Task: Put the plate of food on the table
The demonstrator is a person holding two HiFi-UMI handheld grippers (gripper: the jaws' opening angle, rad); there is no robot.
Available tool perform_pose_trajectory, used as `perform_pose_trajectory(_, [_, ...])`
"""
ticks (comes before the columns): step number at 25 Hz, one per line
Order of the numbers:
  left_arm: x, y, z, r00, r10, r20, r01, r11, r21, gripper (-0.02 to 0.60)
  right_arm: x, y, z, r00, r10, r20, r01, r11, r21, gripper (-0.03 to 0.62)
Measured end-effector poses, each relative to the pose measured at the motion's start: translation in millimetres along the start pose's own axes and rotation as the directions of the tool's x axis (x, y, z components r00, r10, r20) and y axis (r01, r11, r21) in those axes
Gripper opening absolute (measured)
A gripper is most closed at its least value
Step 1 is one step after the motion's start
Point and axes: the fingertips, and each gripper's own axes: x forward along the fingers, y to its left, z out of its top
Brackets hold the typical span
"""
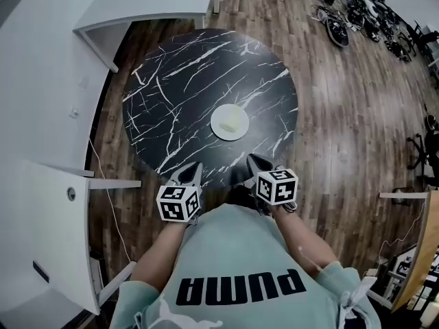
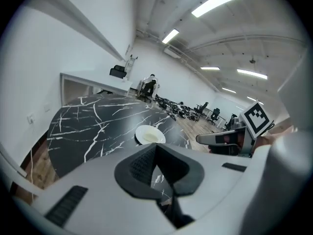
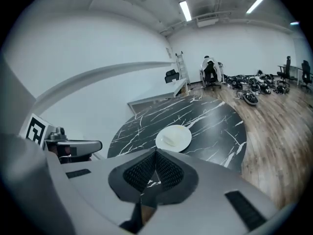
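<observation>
Already the plate (image 1: 229, 123) sits on the round black, white-veined surface (image 1: 178, 94), roughly at its middle and a little toward the right, well apart from both grippers. By how things lie, the task looks finished: nothing is being carried.

The left gripper (image 1: 190, 173) and the right gripper (image 1: 258, 163) hang side by side over the near edge of the surface, close to the person's chest. Each gripper's own view shows its jaws pressed together with nothing between them, only the surface beyond. Held low and near like this, they leave the plate clear, which fits a hands-off rest after setting it down.

The plate is small, round and pale, with a shallow rim, lying flat. On it rests a light, yellowish lump of food (image 1: 235, 120), slightly right of centre; its kind is too small to tell.
</observation>
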Motion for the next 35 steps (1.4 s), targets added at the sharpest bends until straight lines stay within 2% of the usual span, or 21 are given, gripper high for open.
perform_pose_trajectory(4, [-31, -22, 21, 0.996, -0.041, 0.076, 0.034, 0.996, 0.083, 0.006, -29, 31, 14, 0.995, -0.022, 0.095, 0.024, 0.999, -0.021, 0.011])
perform_pose_trajectory(10, [-72, -55, 35, 0.981, -0.106, 0.160, 0.082, 0.985, 0.151, 0.006, -76, 68, 30, 0.978, -0.060, 0.200, 0.072, 0.996, -0.054, 0.009])
perform_pose_trajectory(18, [-109, -87, 27, 0.969, -0.167, 0.180, 0.134, 0.974, 0.183, 0.006, -123, 105, 30, 0.968, -0.084, 0.238, 0.119, 0.984, -0.133, 0.011])
perform_pose_trajectory(29, [-137, -104, 14, 0.963, -0.158, 0.219, 0.117, 0.975, 0.190, 0.006, -153, 119, 18, 0.951, -0.103, 0.293, 0.159, 0.972, -0.173, 0.011])
perform_pose_trajectory(35, [-136, -155, 5, 0.951, -0.245, 0.188, 0.187, 0.941, 0.282, 0.006, -196, 104, 0, 0.925, -0.147, 0.350, 0.208, 0.968, -0.143, 0.009])
